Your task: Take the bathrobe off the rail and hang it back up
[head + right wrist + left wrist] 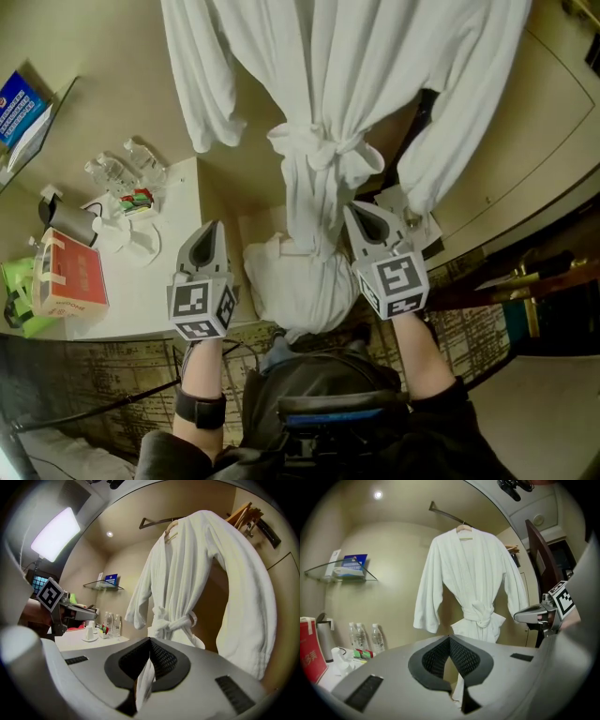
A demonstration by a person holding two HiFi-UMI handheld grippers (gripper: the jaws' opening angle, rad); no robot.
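A white bathrobe (319,75) hangs by a wooden hanger (464,527) from the rail (445,513), its belt tied in a knot at the waist. My left gripper (211,230) is held low in front of the robe and to its left, shut and holding nothing. To the right of the belt knot, my right gripper (361,214) is also shut and holding nothing. In the left gripper view the robe (468,573) hangs full length ahead, well clear of the jaws. The right gripper view shows the robe (187,573) closer, one sleeve draping at the right, and the rail (154,522) above.
A white counter (141,300) at the left carries water bottles (122,169), a kettle (66,220) and a red box (70,277). A glass shelf (342,571) is on the wall above. A dark bag (319,375) lies on the floor below the robe. Spare wooden hangers (243,513) hang top right.
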